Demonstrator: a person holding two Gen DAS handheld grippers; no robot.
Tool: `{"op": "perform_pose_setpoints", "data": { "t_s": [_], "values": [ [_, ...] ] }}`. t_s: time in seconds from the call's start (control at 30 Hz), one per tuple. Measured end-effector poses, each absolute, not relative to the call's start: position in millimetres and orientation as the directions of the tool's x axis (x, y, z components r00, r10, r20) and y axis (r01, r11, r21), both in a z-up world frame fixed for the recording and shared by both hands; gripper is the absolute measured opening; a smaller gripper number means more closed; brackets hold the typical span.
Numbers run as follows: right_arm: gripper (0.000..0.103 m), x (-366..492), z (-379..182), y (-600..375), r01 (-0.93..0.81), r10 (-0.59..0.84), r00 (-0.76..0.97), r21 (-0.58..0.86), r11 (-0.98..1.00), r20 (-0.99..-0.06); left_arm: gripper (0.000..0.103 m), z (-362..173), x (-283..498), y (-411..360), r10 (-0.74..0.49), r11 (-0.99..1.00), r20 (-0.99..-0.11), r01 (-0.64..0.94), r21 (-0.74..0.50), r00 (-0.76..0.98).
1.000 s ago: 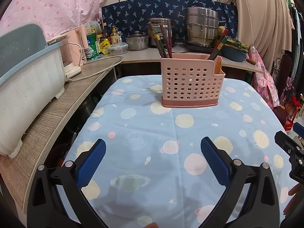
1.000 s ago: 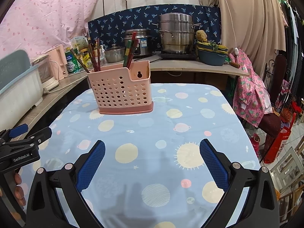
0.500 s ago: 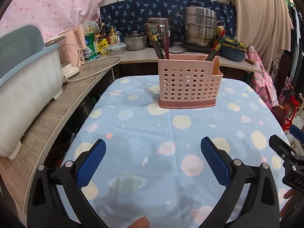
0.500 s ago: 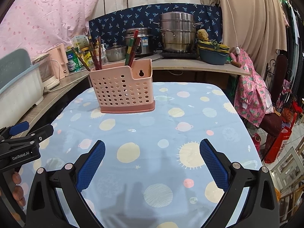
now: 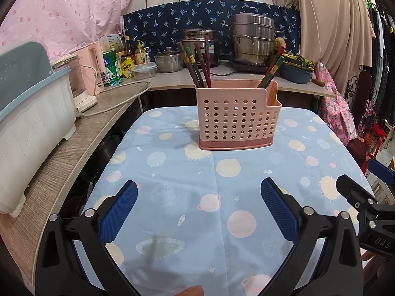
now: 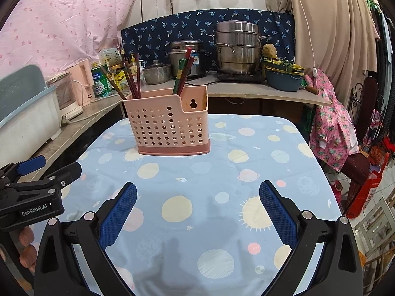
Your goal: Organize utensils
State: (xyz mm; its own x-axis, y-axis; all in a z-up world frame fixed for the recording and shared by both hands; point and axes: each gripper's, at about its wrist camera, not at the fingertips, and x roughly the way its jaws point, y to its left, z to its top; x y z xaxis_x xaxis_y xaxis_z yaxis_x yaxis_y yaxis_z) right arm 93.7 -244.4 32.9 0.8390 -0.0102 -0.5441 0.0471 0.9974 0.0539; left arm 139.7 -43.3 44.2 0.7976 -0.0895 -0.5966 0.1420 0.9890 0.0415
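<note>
A pink perforated utensil holder [image 5: 237,118] stands upright on the blue planet-print tablecloth [image 5: 212,197]; it also shows in the right wrist view [image 6: 170,128]. Dark red and green chopsticks [image 5: 197,66] stick up from its left compartment and a smaller bunch [image 5: 272,70] from its right compartment. My left gripper [image 5: 198,212] is open and empty, well short of the holder. My right gripper [image 6: 197,212] is open and empty, also short of the holder. Each gripper shows at the edge of the other's view.
A wooden counter [image 5: 74,143] runs along the left with a white and blue dish rack [image 5: 32,113], a kettle and jars. Steel pots [image 5: 251,42] and a blue basin [image 5: 293,74] stand on the back counter. A chair with pink cloth [image 6: 330,128] is at the right.
Both grippers have drawn back and risen slightly, so the holder looks a little farther away. Both stay open and empty. The holder and chopsticks have not moved.
</note>
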Motion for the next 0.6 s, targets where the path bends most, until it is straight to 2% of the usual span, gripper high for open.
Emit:
{"op": "perform_pose_setpoints", "data": {
  "t_s": [0.6],
  "values": [
    [0.096,98,35,-249,0.07,-0.031,0.845,0.053,0.996,-0.535,0.095,46,151,-34,-0.06,0.995,-0.597,0.093,0.025,0.8]
  ]
}}
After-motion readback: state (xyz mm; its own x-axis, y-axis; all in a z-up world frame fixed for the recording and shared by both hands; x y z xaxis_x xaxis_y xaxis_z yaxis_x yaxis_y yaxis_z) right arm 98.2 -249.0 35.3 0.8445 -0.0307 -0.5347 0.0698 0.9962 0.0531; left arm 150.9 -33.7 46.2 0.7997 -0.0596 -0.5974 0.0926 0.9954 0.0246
